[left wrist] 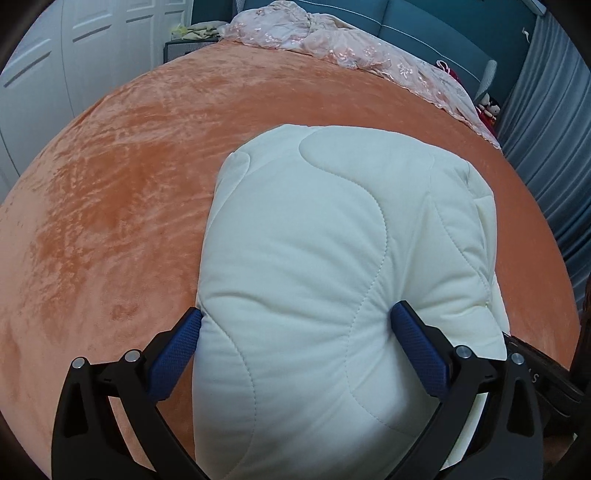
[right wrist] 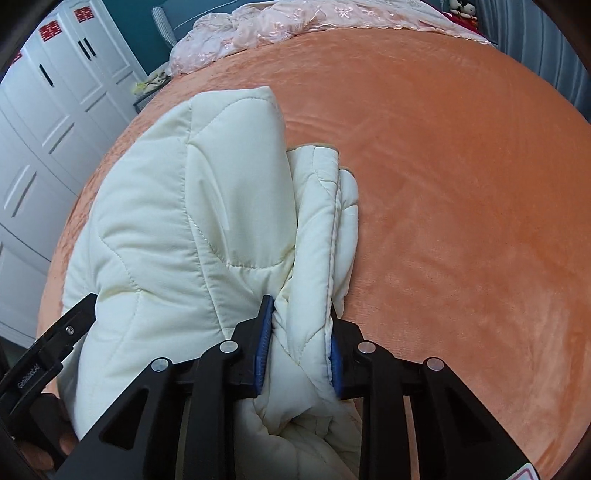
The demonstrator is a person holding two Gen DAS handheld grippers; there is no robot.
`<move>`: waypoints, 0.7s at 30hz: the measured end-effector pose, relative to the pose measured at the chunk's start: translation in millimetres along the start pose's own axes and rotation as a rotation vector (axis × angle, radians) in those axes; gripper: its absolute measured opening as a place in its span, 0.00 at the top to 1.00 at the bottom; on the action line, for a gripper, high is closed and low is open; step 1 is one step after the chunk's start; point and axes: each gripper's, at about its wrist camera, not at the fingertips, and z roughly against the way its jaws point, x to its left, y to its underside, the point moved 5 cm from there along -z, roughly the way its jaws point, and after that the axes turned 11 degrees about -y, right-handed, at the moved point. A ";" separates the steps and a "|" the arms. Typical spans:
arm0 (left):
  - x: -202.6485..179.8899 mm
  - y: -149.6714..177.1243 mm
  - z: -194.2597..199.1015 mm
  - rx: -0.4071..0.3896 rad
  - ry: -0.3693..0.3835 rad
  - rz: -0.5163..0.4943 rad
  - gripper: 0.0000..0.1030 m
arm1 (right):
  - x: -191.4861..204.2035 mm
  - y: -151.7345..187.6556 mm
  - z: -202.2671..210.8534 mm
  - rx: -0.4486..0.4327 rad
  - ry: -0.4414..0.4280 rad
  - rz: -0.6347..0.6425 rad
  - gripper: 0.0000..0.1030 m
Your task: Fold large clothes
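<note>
A puffy white quilted coat (left wrist: 314,240) lies folded into a thick bundle on the orange bed cover (left wrist: 110,184). My left gripper (left wrist: 299,314) straddles the near end of the bundle with its jaws spread wide. Both blue pads (left wrist: 413,332) dent the padding on either side. In the right wrist view the same coat (right wrist: 166,221) fills the left half, with its layered edge (right wrist: 332,192) toward the right. My right gripper (right wrist: 299,334) is shut on a thick fold of that edge, which bulges between the pads. The left gripper's black finger (right wrist: 70,328) shows at the coat's left side.
A pink lace cloth (left wrist: 332,40) lies bunched along the far side of the bed, before a teal headboard (left wrist: 424,22). White wardrobe doors (right wrist: 44,129) stand to the left and grey curtains (left wrist: 546,147) to the right. Orange cover (right wrist: 461,184) stretches right of the coat.
</note>
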 end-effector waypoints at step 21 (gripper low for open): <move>-7.1 -41.0 24.8 -0.064 -0.101 -0.086 0.05 | 78.0 -69.4 73.6 -0.178 0.038 0.239 0.61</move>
